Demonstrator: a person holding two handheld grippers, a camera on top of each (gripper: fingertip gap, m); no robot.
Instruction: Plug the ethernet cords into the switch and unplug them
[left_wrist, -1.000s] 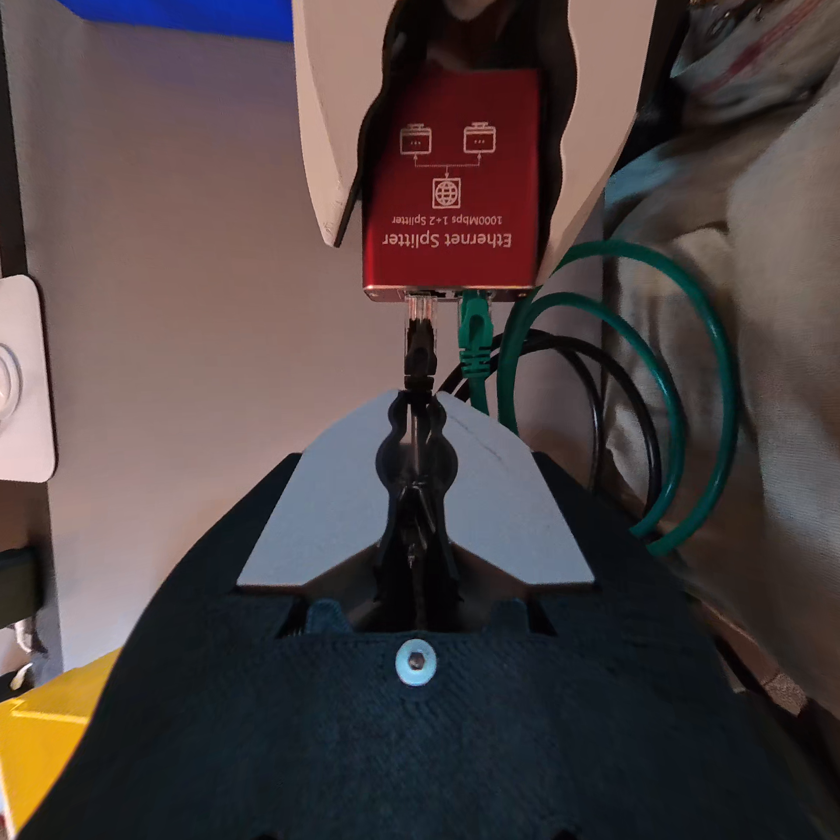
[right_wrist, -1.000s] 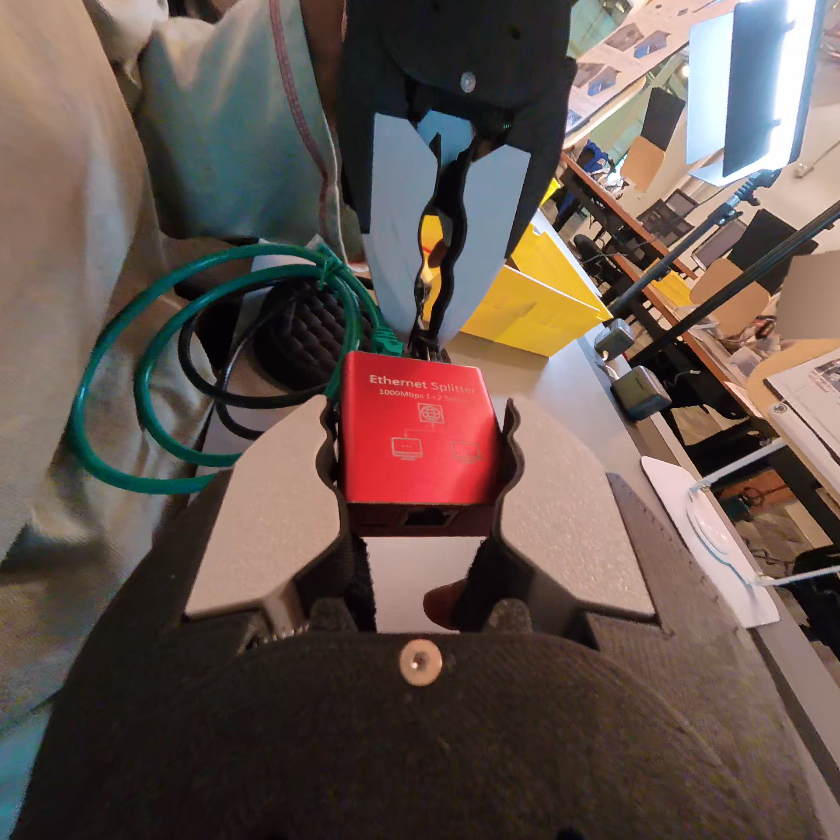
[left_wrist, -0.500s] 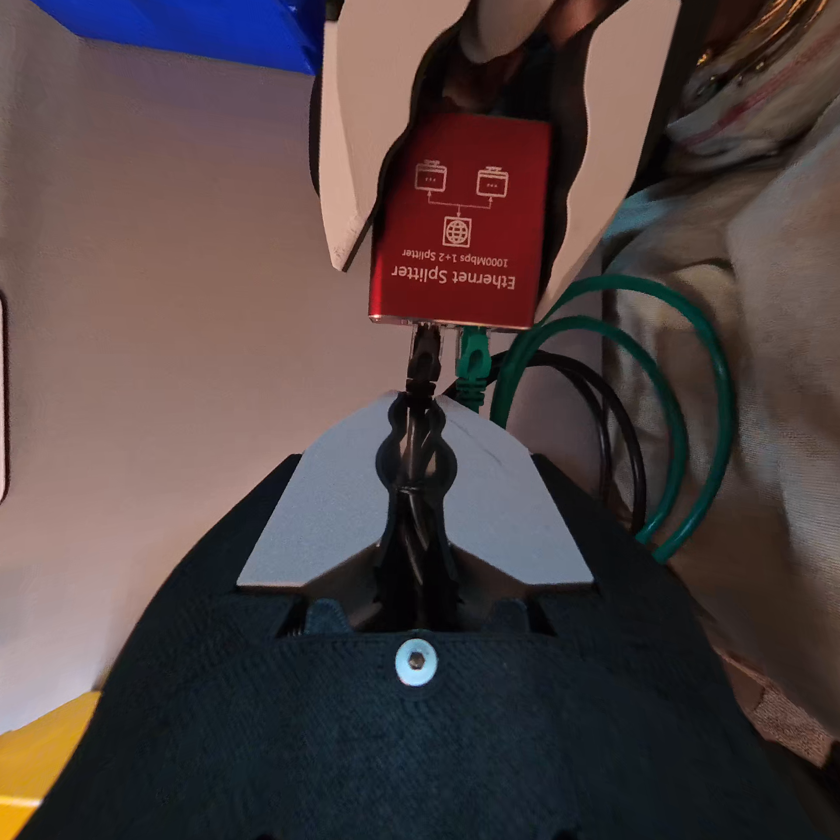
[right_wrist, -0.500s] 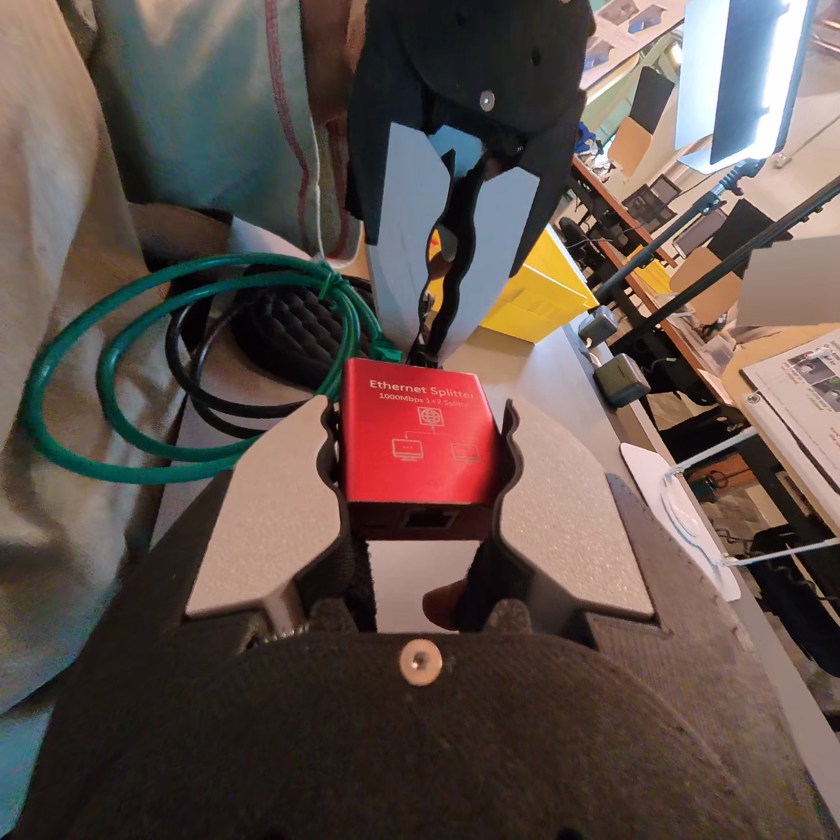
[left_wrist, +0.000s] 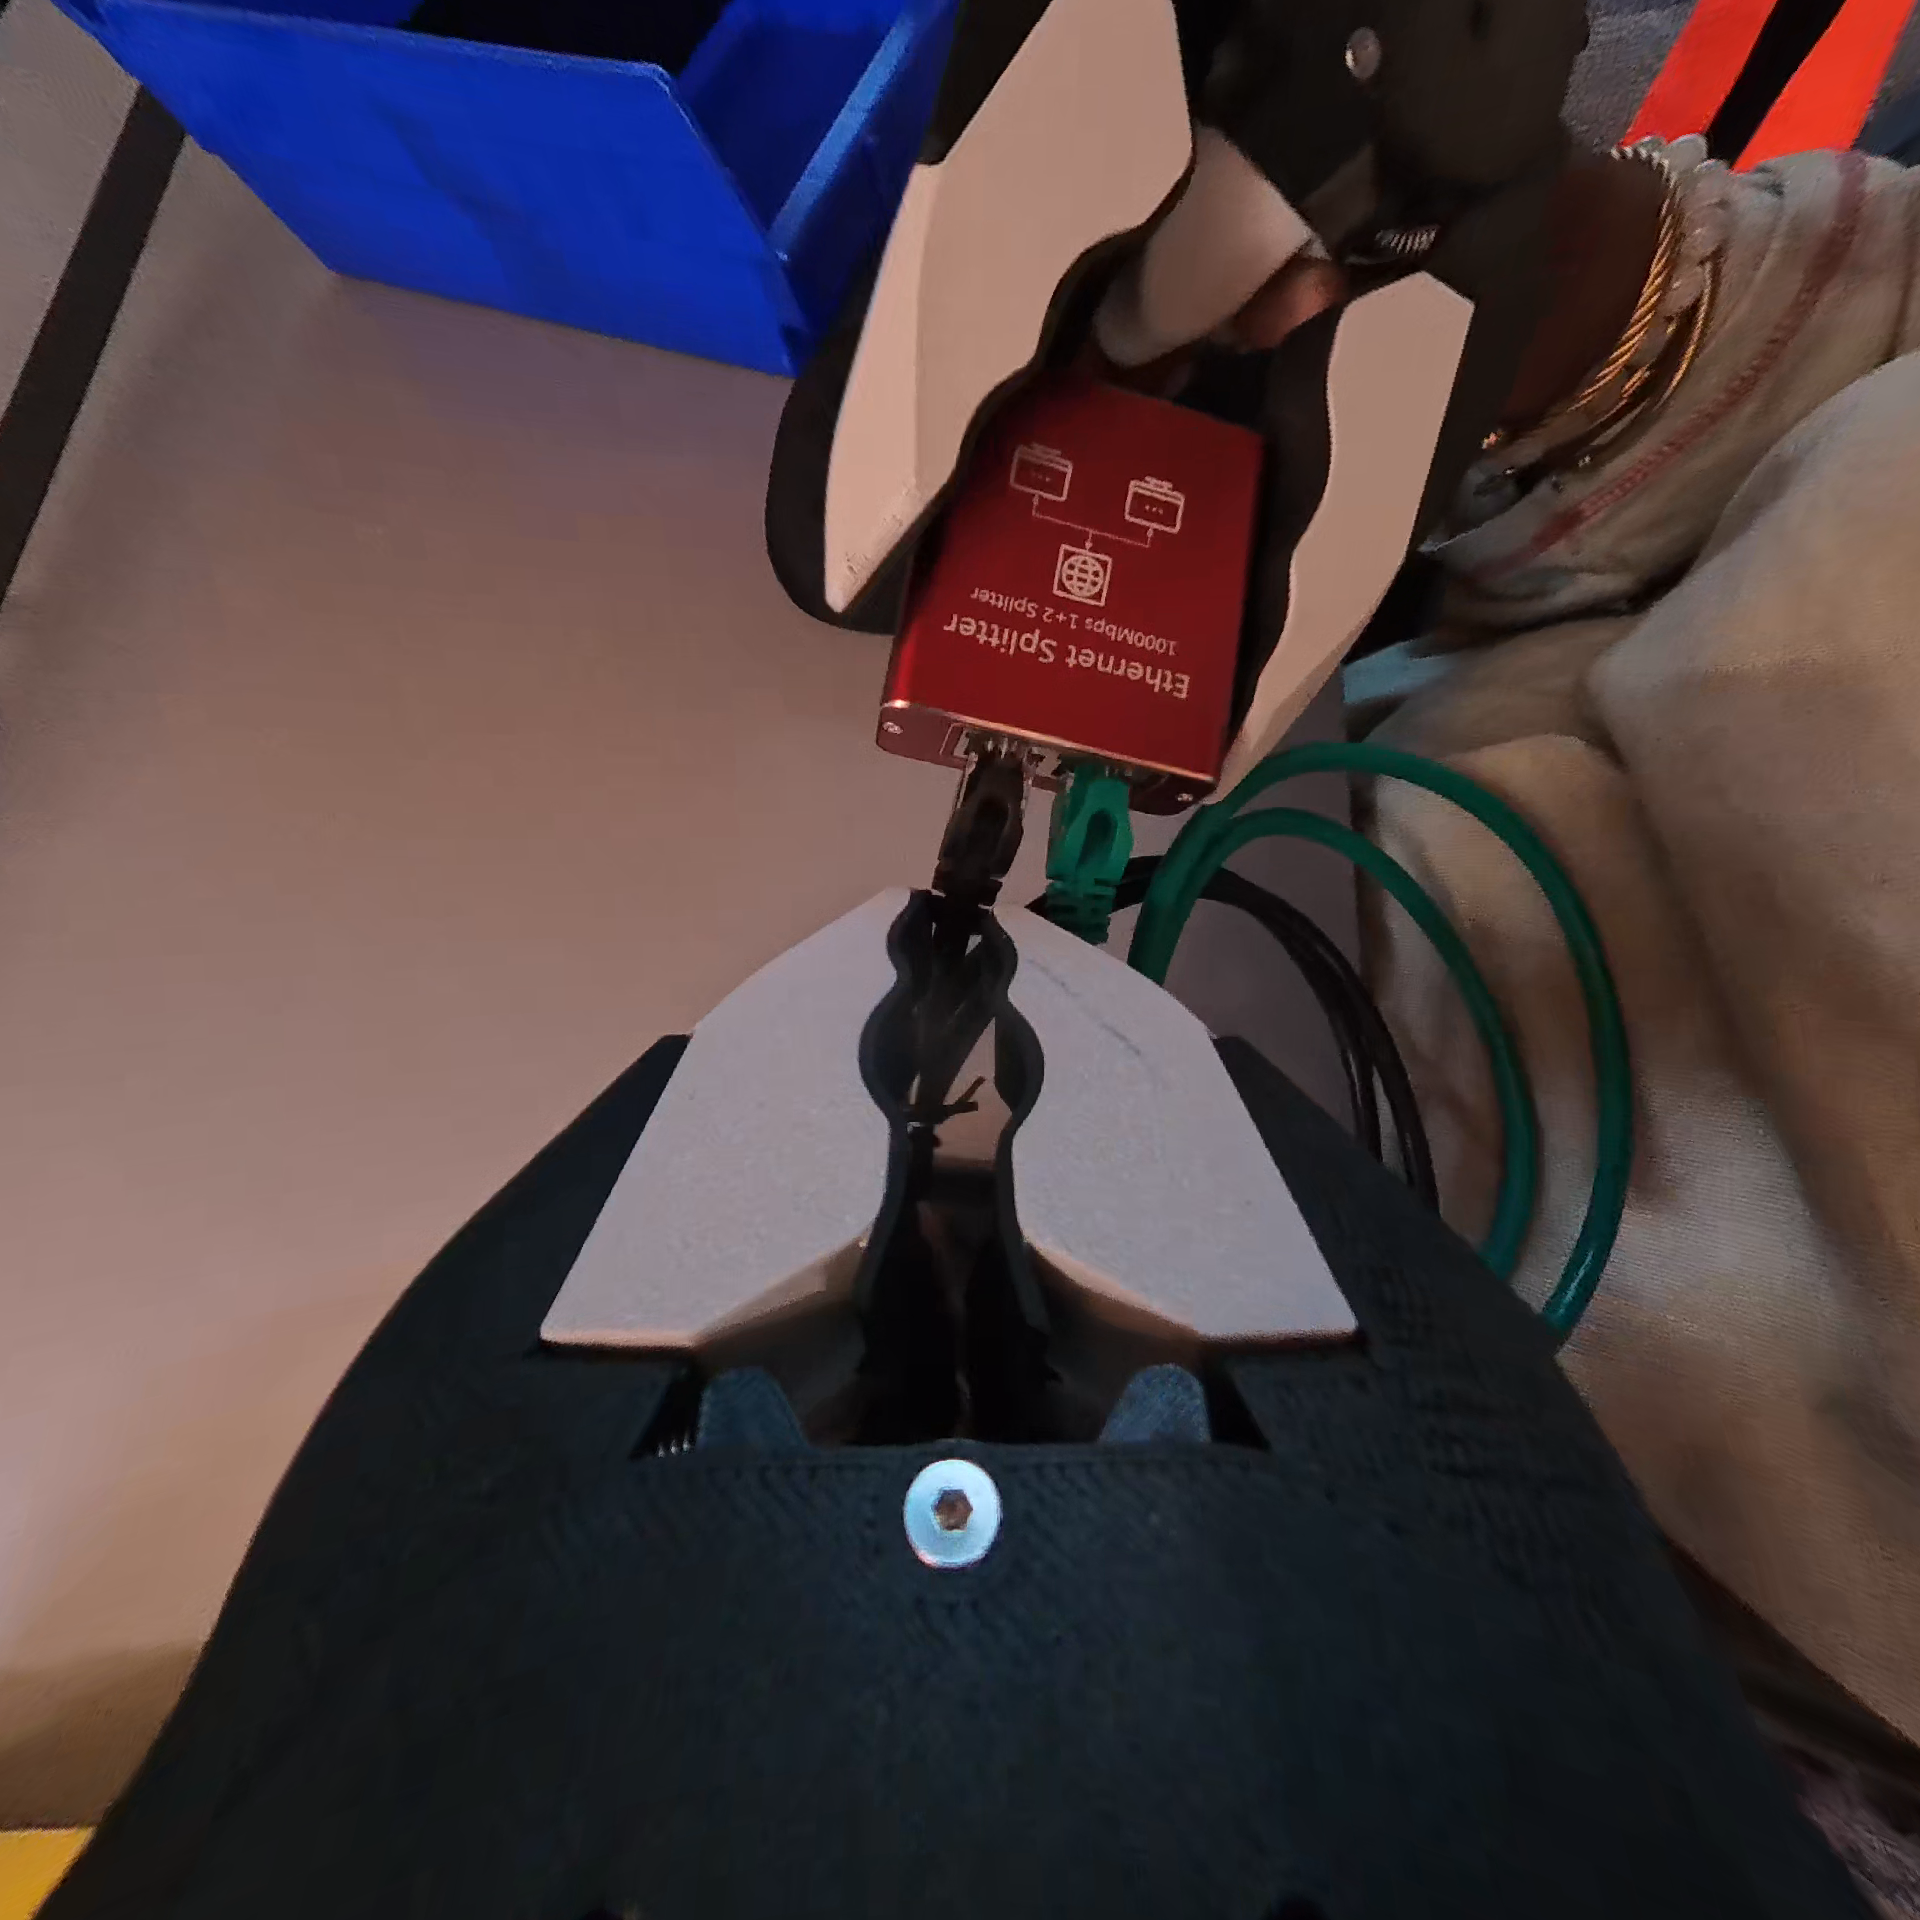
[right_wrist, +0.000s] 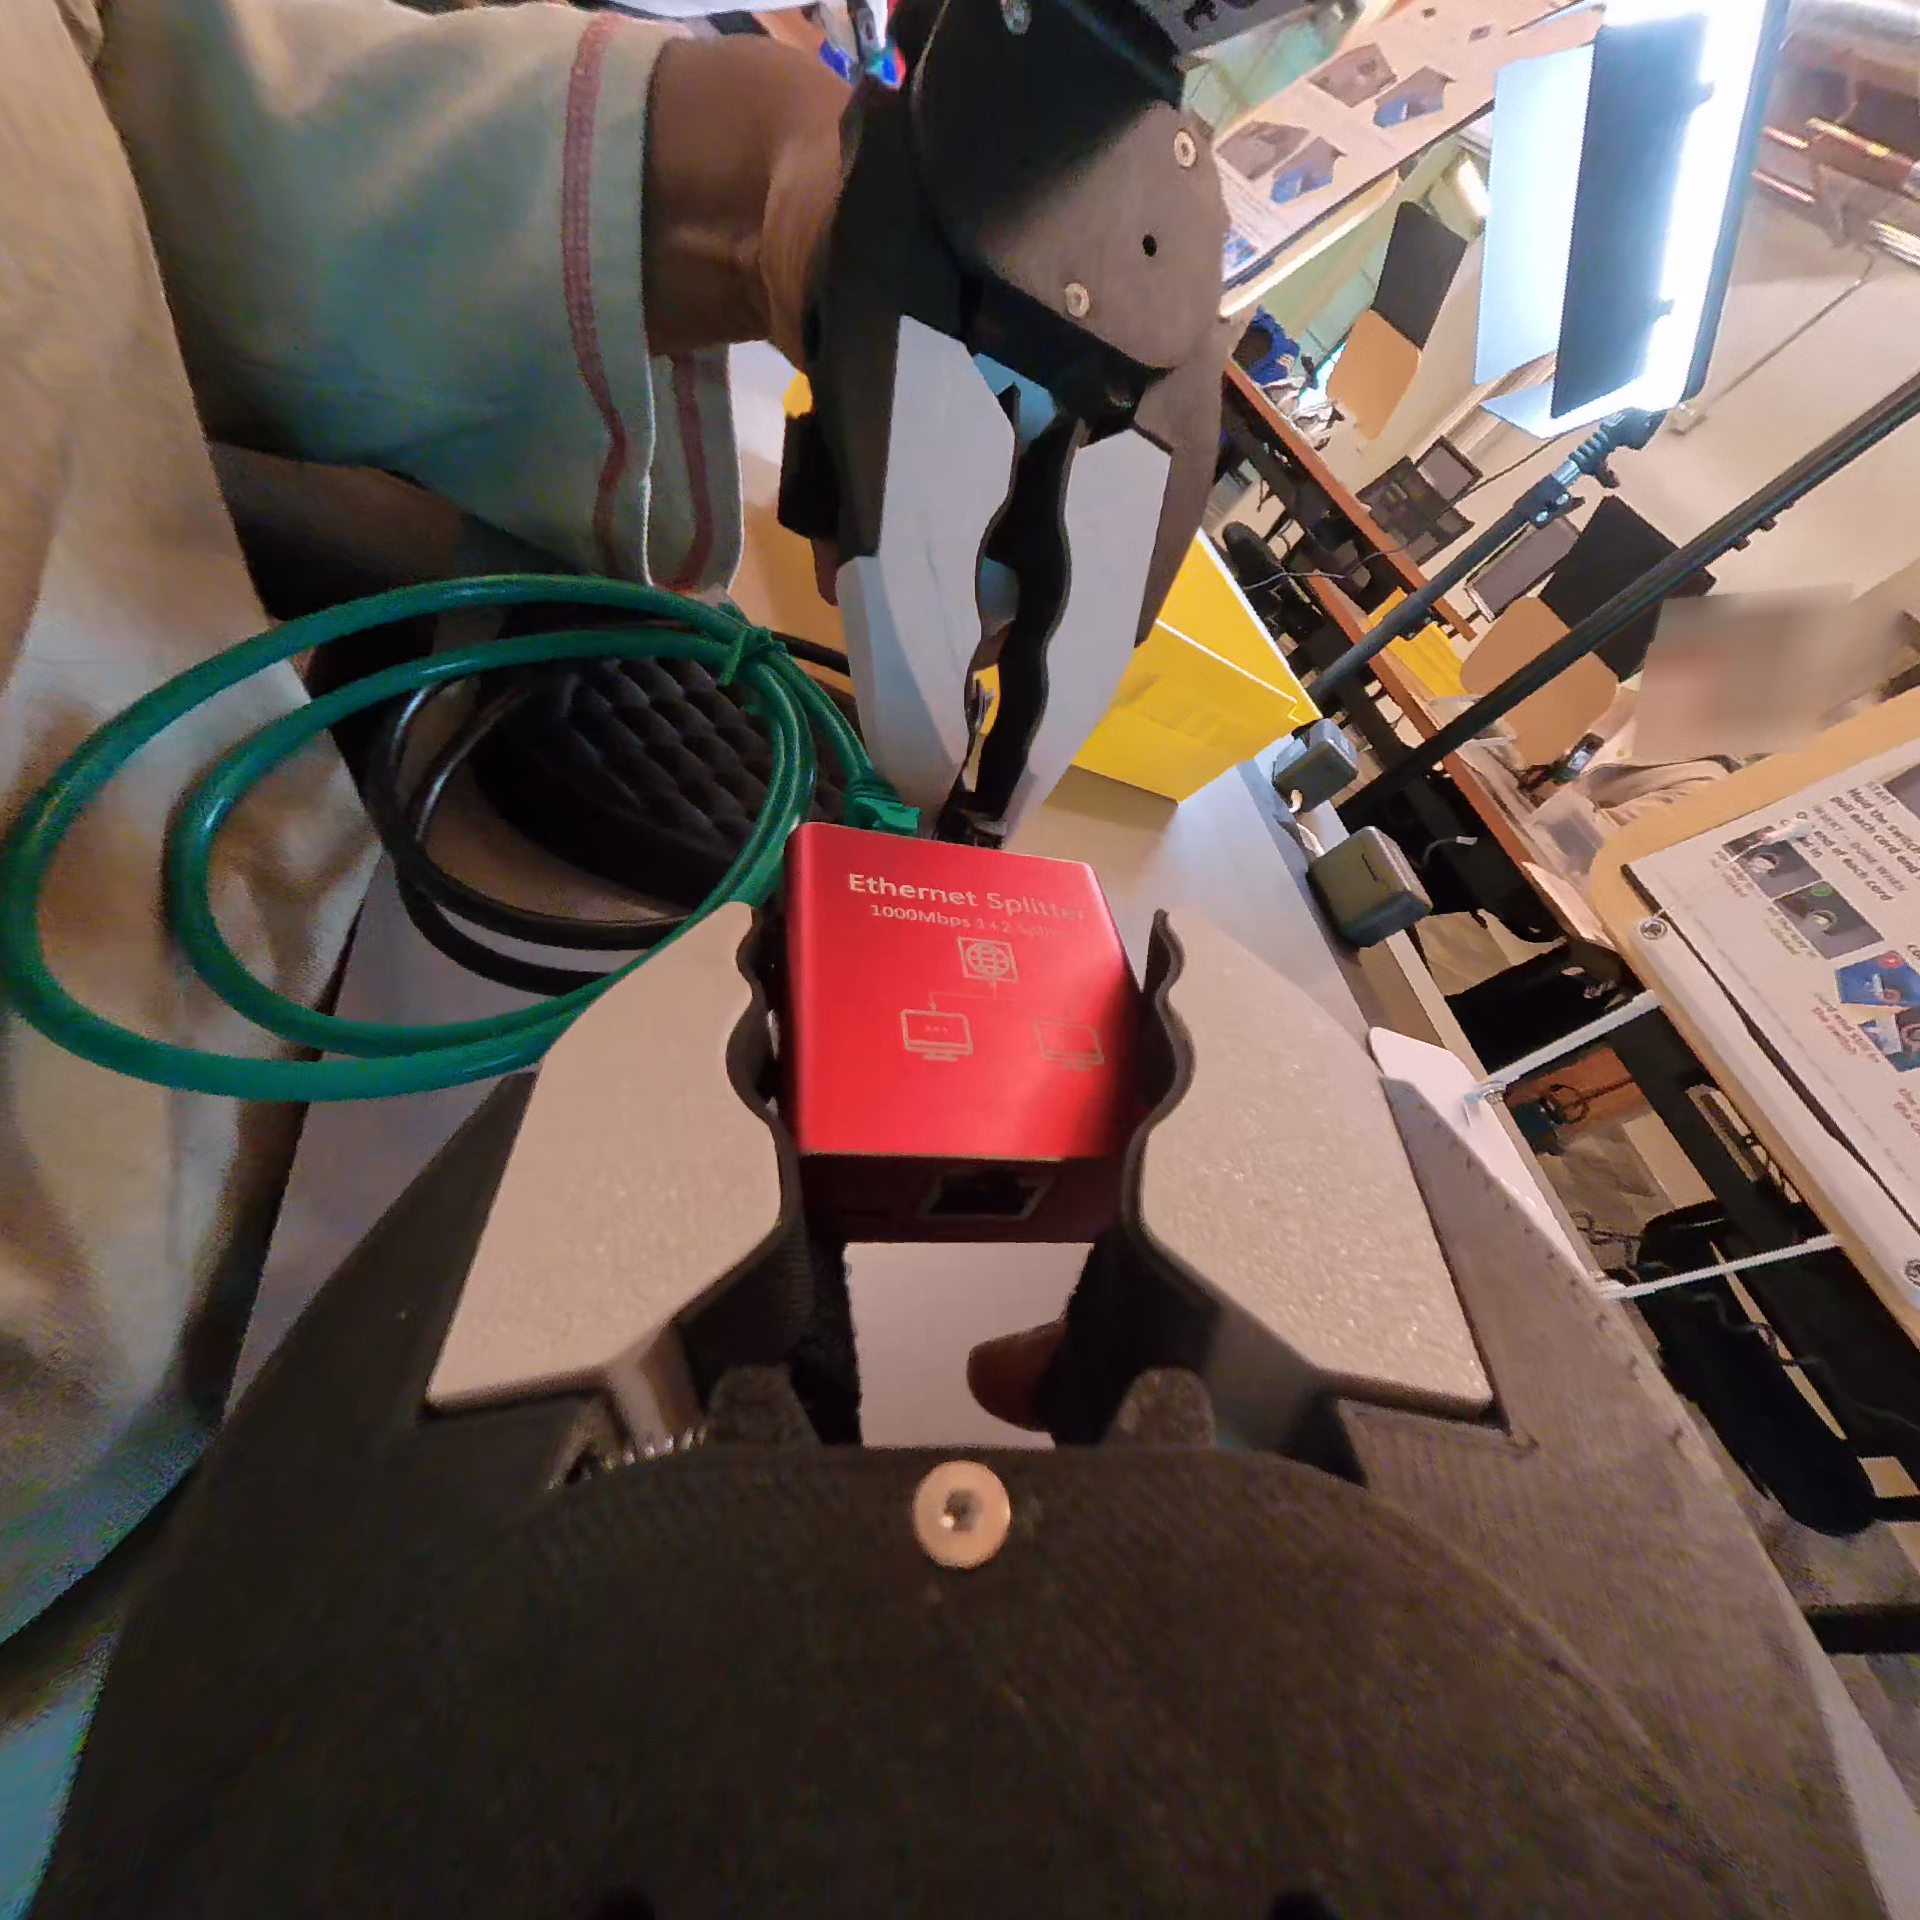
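The black cord (left_wrist: 975, 831) vanishes between the left gripper's (left_wrist: 951, 909) closed fingers. The switch's (right_wrist: 961, 997) far ports sit hidden behind its red body in the right wrist view. The green cord's (right_wrist: 416, 852) loops pass behind a finger (right_wrist: 634, 1122); the blue bin (left_wrist: 499, 177) is cropped at the frame's top.

Blue bin (left_wrist: 540, 187) at far edge of grey counter (left_wrist: 416, 727). Yellow bin (right_wrist: 1195, 686) near counter corner. Lit light panel (right_wrist: 1600, 208) on stand, upper right. Illustrated sheet (right_wrist: 1808, 956) at right.
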